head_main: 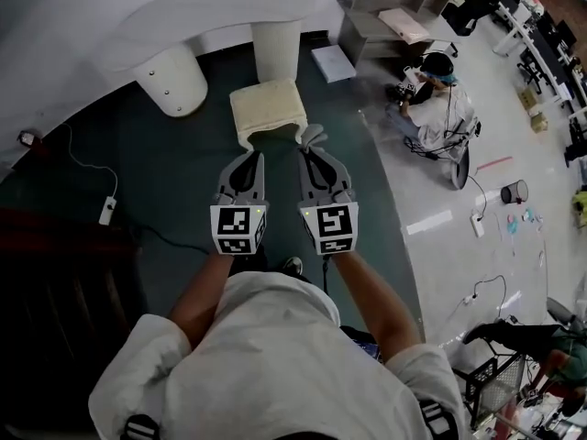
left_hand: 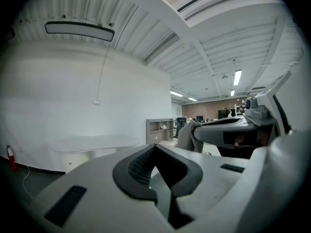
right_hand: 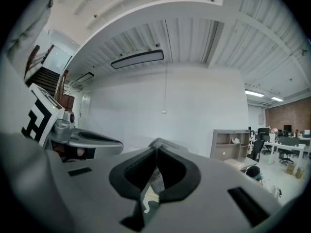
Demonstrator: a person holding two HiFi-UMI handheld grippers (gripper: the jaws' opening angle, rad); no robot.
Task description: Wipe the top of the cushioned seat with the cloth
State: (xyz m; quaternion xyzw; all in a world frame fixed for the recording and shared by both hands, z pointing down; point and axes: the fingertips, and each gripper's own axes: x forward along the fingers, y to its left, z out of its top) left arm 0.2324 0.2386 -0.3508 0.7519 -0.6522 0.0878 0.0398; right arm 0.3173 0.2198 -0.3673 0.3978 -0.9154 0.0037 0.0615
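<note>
Grippers side by side out in front of the person, over a dark green floor, so let's sweep across. Far left, a small white power strip lies on the floor with its cable trailing away, and beyond it stands a fat white rounded column. Next comes the left gripper: in its own view the two dark ribbed pads meet at the tips, jaws together, with nothing pinched between them. Past the tips of both grippers, roughly between them in the head view, sits the cream square cushioned seat on the green floor, and neither gripper touches it. Just right of the left one is the right gripper, jaws clamped on a crumpled grey cloth. Its own view shows the fabric squeezed between the pads, a tuft poking past the tips and a fold hanging below. The cloth is held clear of the seat, on the near side of it. Further right, on the pale floor, a person sits among cables
</note>
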